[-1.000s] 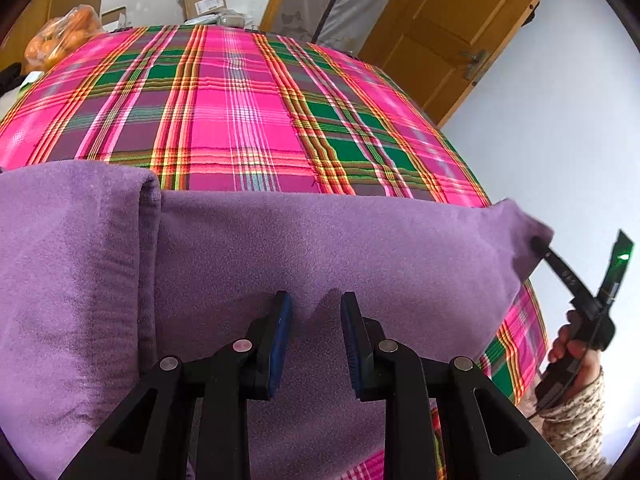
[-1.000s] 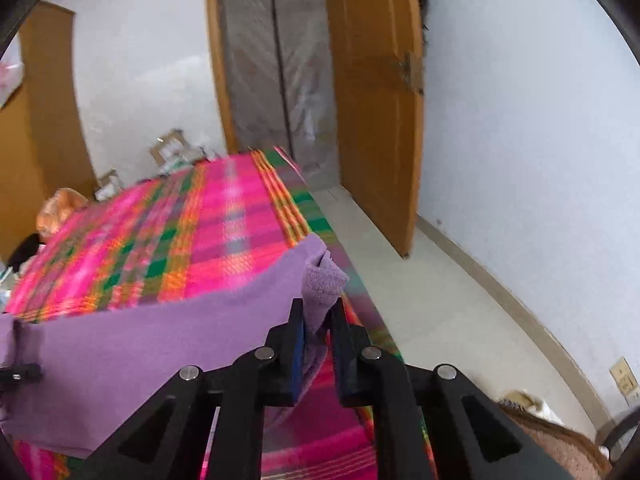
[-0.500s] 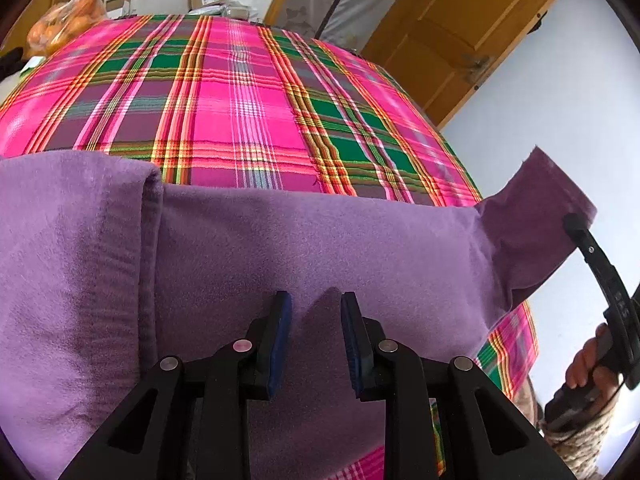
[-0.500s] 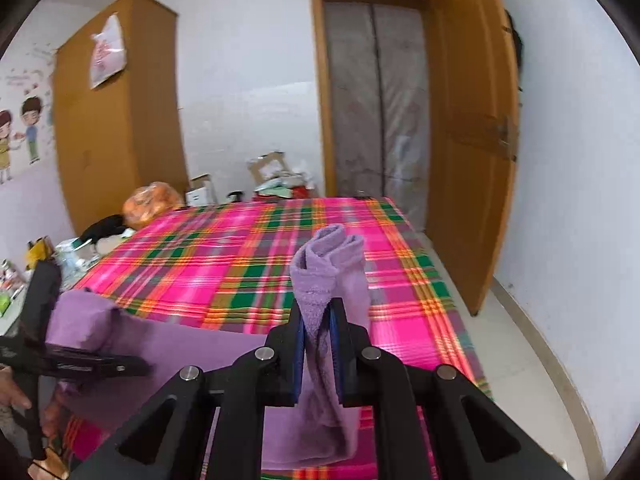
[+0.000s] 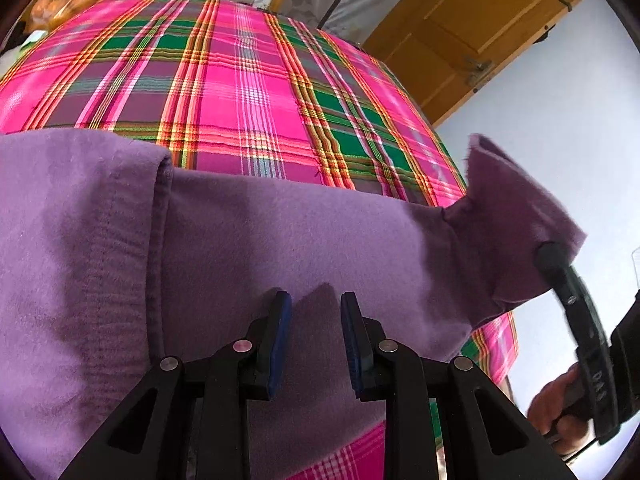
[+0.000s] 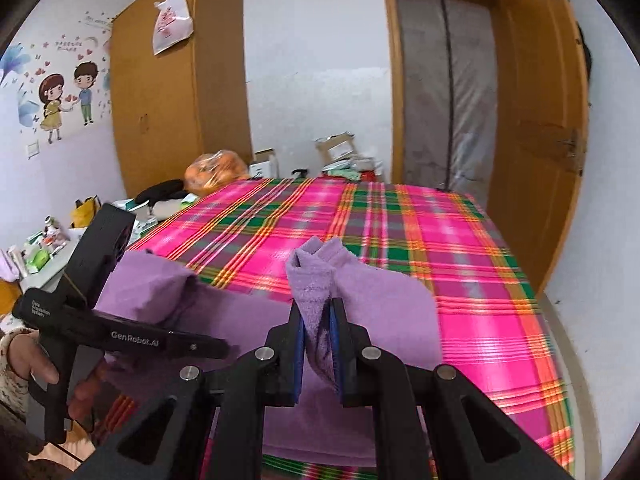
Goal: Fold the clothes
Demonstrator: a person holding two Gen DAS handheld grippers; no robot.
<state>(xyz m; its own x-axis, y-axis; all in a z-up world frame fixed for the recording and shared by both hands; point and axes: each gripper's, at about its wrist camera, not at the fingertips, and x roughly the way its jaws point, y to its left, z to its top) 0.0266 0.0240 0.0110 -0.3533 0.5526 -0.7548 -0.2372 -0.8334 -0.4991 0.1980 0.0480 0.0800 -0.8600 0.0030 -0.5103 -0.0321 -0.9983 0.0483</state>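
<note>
A purple fleece garment (image 5: 248,240) lies across the near edge of a bed with a pink plaid cover (image 5: 248,80). My left gripper (image 5: 316,320) is low over the garment and pinches a raised fold between its blue pads. A thick rolled hem (image 5: 160,184) sits to its left. My right gripper (image 6: 318,320) is shut on a bunched corner of the garment (image 6: 316,276) and holds it up above the bed. In the right wrist view the left gripper (image 6: 132,336) is held by a hand at the lower left, with cloth gathered above it.
The plaid cover (image 6: 460,264) stretches bare toward the far end of the bed. Beyond it are cardboard boxes (image 6: 336,148), an orange bag (image 6: 216,170) and a wooden wardrobe (image 6: 176,80). An open door (image 6: 536,140) stands on the right and a cluttered side table (image 6: 40,256) on the left.
My right gripper has lifted its corner of the garment and swung round to face along the bed. The left gripper has barely moved.
</note>
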